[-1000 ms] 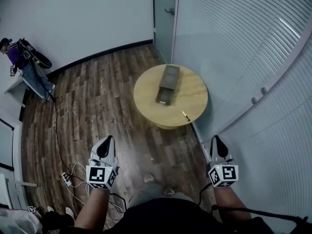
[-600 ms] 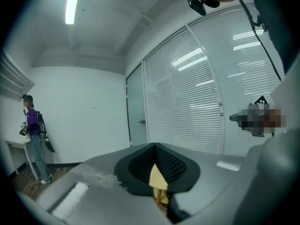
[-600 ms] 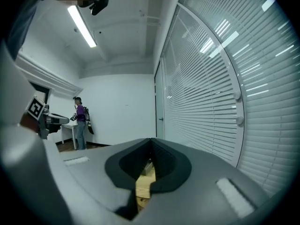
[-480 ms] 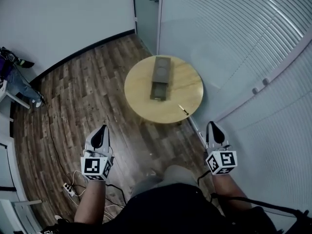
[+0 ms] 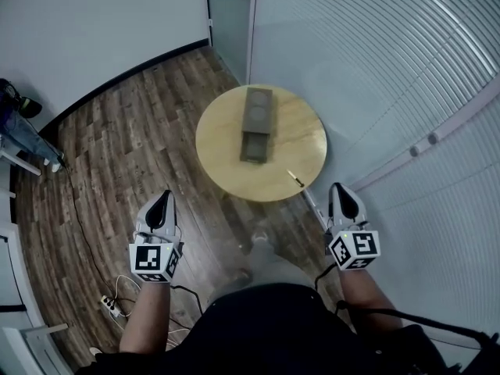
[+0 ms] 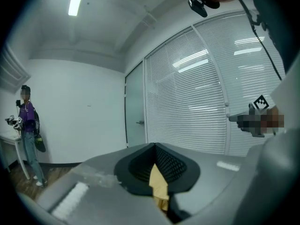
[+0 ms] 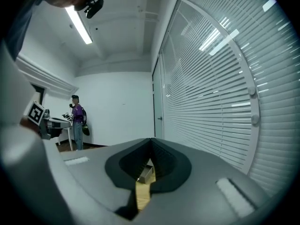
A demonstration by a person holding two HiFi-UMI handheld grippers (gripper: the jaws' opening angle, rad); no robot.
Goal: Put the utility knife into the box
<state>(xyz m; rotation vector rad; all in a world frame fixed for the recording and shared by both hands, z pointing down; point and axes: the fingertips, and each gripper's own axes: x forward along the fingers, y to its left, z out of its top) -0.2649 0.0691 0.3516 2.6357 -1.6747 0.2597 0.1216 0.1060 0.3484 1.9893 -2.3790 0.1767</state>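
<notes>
We see the box (image 5: 256,125) on the table (image 5: 308,135), its open end seemingly empty. The knife (image 5: 295,178) lies at its five o'clock, eleven o'clock from our right gripper (image 5: 341,192). That and our left gripper (image 5: 162,200) are pressed together, empty.

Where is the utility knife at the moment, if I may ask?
In the head view, the utility knife lies on the round table near its front-right edge, right of the box and ahead of the right gripper.
</notes>
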